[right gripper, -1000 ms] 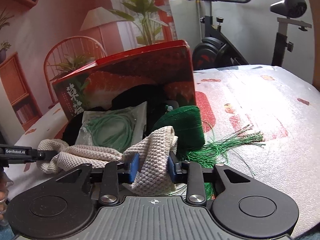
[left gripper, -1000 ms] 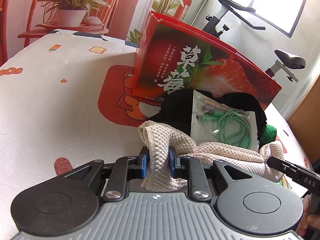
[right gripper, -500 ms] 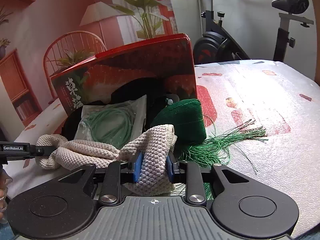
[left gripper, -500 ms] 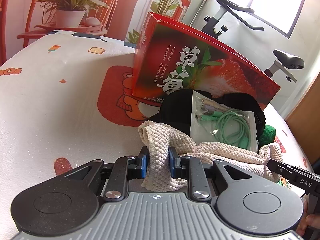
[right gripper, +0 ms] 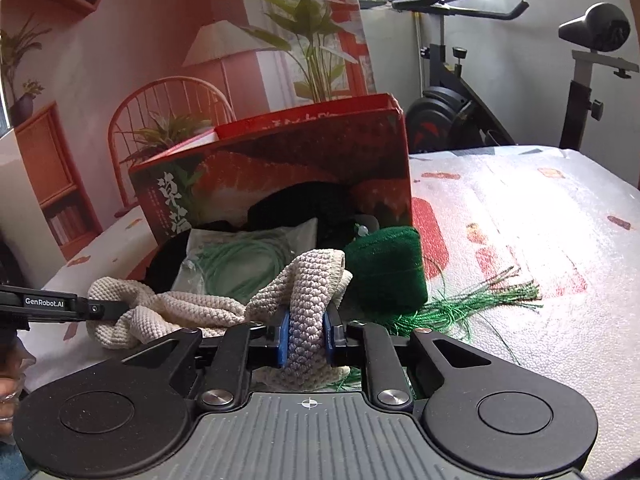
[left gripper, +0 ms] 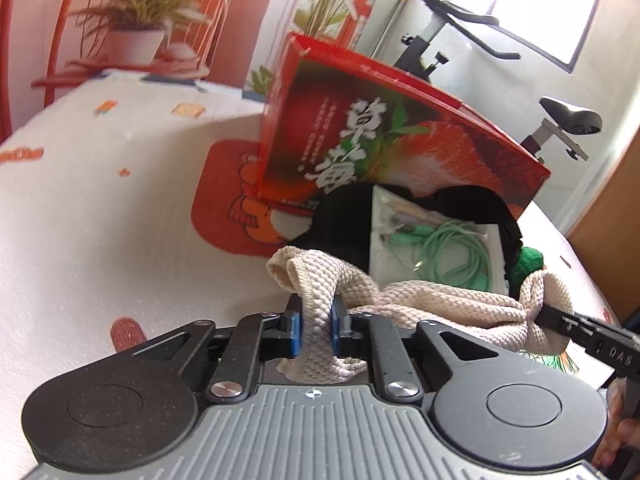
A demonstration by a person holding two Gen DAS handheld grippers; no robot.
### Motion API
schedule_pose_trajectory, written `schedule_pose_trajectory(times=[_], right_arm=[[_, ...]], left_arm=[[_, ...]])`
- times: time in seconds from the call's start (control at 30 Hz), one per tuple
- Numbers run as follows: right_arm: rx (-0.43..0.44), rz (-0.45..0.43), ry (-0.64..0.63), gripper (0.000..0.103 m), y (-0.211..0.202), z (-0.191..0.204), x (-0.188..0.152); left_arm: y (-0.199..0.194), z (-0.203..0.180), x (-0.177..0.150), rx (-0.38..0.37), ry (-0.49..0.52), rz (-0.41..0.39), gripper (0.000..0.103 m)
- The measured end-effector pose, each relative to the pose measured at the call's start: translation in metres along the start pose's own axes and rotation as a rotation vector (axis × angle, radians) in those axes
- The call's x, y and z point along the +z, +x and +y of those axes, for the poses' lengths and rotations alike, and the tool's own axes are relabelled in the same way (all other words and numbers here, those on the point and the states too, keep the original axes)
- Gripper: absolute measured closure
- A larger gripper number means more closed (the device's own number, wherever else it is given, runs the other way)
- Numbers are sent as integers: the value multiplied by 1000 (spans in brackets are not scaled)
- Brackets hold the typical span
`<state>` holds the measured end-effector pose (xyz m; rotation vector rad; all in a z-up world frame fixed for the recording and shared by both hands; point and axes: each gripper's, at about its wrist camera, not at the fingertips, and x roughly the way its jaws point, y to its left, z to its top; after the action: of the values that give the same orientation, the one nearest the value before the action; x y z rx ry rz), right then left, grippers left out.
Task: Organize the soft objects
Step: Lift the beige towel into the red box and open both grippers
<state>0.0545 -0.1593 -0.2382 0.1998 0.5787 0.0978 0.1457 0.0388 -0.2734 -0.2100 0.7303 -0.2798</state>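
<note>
A cream knitted cloth (left gripper: 432,304) hangs stretched between my two grippers above the white printed table. My left gripper (left gripper: 315,330) is shut on its left end. My right gripper (right gripper: 305,338) is shut on its right end (right gripper: 310,292). In the right wrist view the left gripper's finger (right gripper: 92,309) grips the cloth's far end; in the left wrist view the right gripper's finger (left gripper: 580,326) does the same. Behind the cloth lie a black soft item (left gripper: 340,220), a clear bag of green cable (left gripper: 436,240) and a green tasselled pouch (right gripper: 384,268).
A red strawberry box (left gripper: 384,136) stands behind the pile, open side up (right gripper: 304,128). Green tassel threads (right gripper: 480,300) spread over the table to the right. A chair with a potted plant (left gripper: 136,36) and an exercise bike (right gripper: 500,80) stand beyond the table.
Both grippers keep hold of the cloth and have risen and drawn closer to the box. The cloth is pulled a little tauter between them.
</note>
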Motion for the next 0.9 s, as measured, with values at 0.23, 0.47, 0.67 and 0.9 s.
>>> schedule_pose_trajectory(times=[0.23, 0.47, 0.67, 0.9], right_arm=[[16, -86, 10, 88, -18, -1, 15], [32, -159, -16, 88, -28, 1, 36], [23, -212, -83, 88, -27, 7, 86], [20, -230, -118, 88, 1, 2, 165]], left_arm=[[-30, -16, 15, -27, 45, -127, 89], [-47, -33, 39, -17, 96, -223, 89], [-52, -46, 79, -20, 116, -267, 89], [-27, -58, 144, 13, 126, -211, 89]])
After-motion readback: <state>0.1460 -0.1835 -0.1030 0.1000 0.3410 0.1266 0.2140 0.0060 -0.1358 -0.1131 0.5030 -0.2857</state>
